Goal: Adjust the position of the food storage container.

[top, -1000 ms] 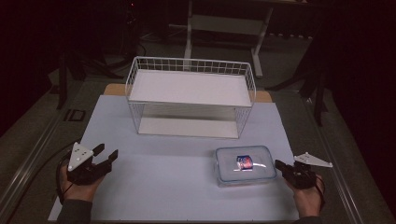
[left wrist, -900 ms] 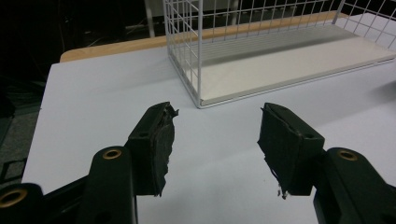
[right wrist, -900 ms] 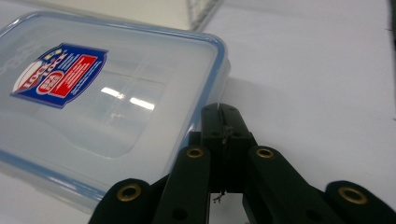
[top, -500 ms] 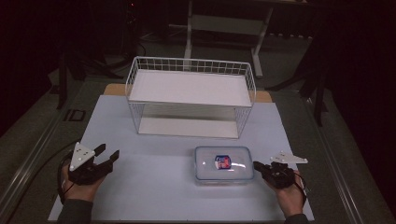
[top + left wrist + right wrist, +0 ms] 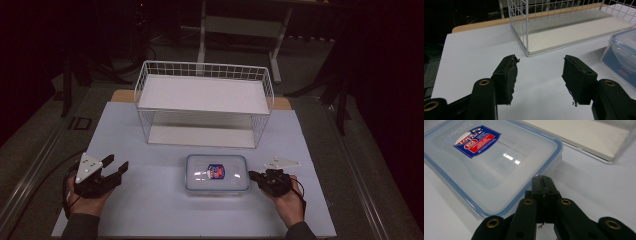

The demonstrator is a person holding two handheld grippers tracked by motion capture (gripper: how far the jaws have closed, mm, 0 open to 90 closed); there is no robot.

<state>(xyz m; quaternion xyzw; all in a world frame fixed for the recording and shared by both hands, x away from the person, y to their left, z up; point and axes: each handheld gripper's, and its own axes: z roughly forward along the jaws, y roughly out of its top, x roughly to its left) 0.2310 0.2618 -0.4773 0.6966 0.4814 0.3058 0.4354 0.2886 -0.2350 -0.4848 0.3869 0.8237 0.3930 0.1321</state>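
One lidded plastic box (image 5: 217,173) is what I am working on, and it lies flat on the white worktop (image 5: 150,210) at the lower middle of the high view, its blue-rimmed clear lid shut and the red and blue label (image 5: 216,171) facing up. It sits in front of the white wire rack (image 5: 204,102), which fills the middle of that view; box and rack are apart, with a strip of bare worktop between them.

My right tongs (image 5: 253,176) are at the box's right short edge, lower right of centre, and they are fully closed with nothing between them. In the right gripper view the closed tips (image 5: 543,185) are right up against the box's blue rim (image 5: 519,192); I judge they are pressing on the side of the box rather than gripping it, though I cannot tell for certain that they touch.

My left tongs (image 5: 116,167) rest at the lower left of the high view, well apart from the box, about half open and empty; the left gripper view shows bare worktop between the two pads (image 5: 509,75).

As I judge it, the job is at an early stage: the box is out on the worktop and neither shelf of the rack holds anything. If the box is meant for the rack, lifting and placing it are left to do.
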